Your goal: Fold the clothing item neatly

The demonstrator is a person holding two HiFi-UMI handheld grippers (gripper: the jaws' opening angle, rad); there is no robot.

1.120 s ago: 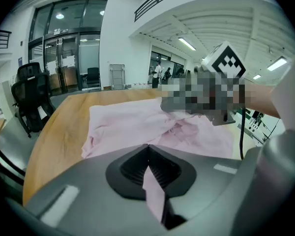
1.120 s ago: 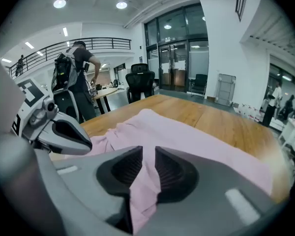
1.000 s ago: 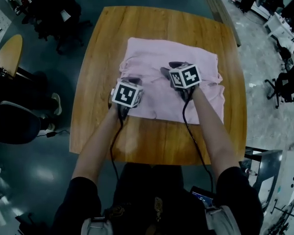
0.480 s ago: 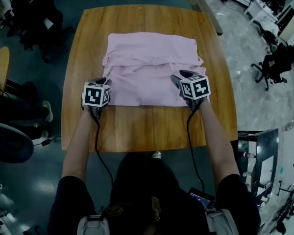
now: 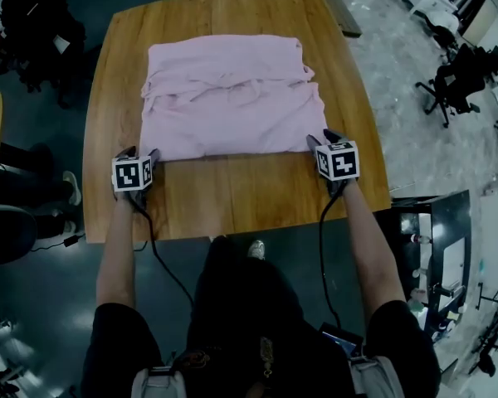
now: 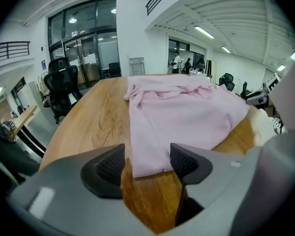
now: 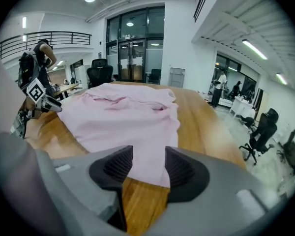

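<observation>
1. Risk is judged greatest at the near corners: if only the top layer of the pink garment (image 5: pixel 228 98) is pinched, the layers beneath could be left behind and the fold pulled askew.
2. Uneven lifting by the two grippers could drag the cloth across the wooden table (image 5: pixel 257 210), and the tidy near edge would be undone.
3. The left gripper (image 6: pixel 147 162) is seen with its jaws wide apart, having just opened. The garment's near left corner shows between the pads (image 6: pixel 109 168), unpinched.
4. The right gripper (image 7: pixel 148 163) is likewise held open, its jaws having widened slightly. The near right corner lies between them, not gripped.
5. The garment is laid flat in the middle of the table as a rough rectangle, already folded over, with a rumpled ridge across its far half.
6. The fabric is read as thin, soft and limp. The tabletop is smooth, grained wood with rounded corners, and the pads are dark and ribbed.
</observation>
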